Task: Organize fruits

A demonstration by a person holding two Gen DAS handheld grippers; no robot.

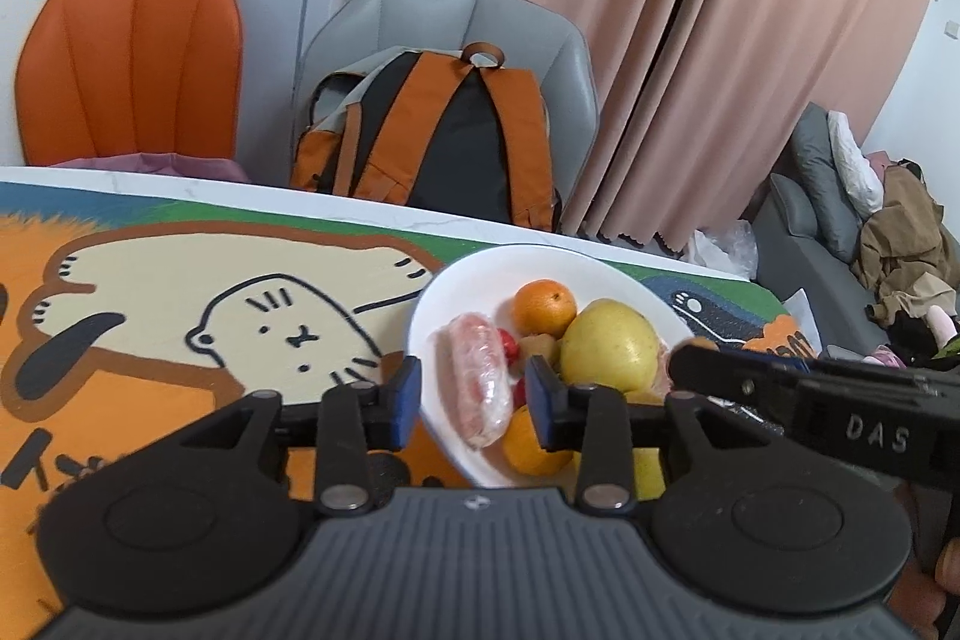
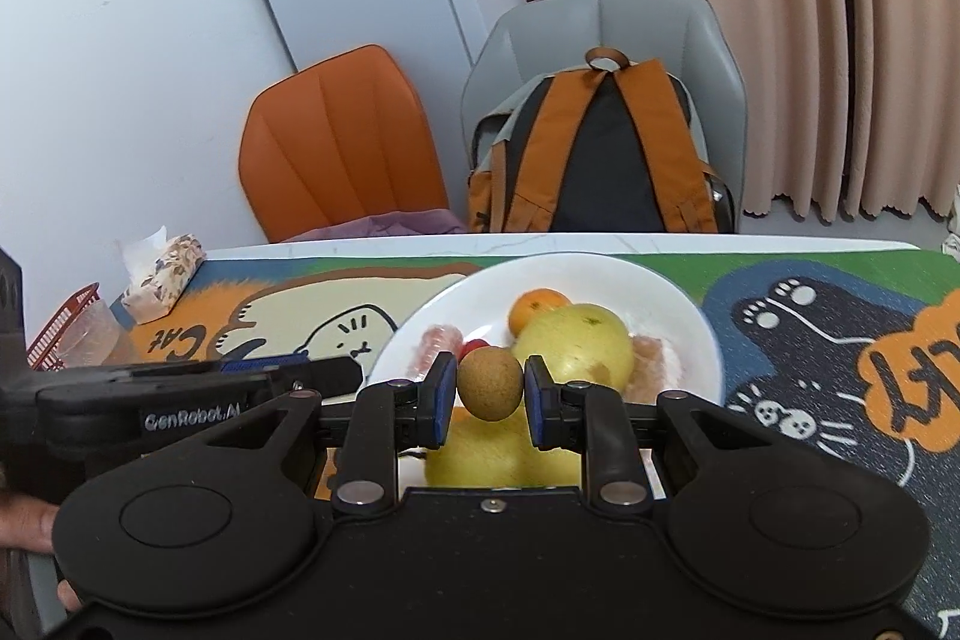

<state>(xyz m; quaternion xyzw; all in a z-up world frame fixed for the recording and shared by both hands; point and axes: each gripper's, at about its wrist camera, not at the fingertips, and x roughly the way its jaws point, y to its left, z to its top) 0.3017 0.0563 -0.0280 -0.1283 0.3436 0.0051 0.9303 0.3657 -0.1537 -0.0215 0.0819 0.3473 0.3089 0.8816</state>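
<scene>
- Right tongs [image 2: 485,388] are clamped on a kiwi [image 2: 489,383], held just above the near side of the white plate [image 2: 690,316] on the worktop.
- Left tongs [image 1: 474,394] stand apart and empty; the wrapped fruit [image 1: 480,379] lies just beyond them, its long axis pointing away.

White plate [image 2: 690,316]: smooth, glossy glaze. Kiwi [image 2: 489,383] above the plate: matt, rough brown skin. Orange [image 1: 544,307] on the plate: shiny, dimpled peel. Beside it, a fruit in clear wrap [image 1: 480,379]: glossy, crinkled film. Table mat [image 2: 840,316] under the plate: matt printed cloth. Gripper pads [image 2: 445,391]: matt blue.
</scene>
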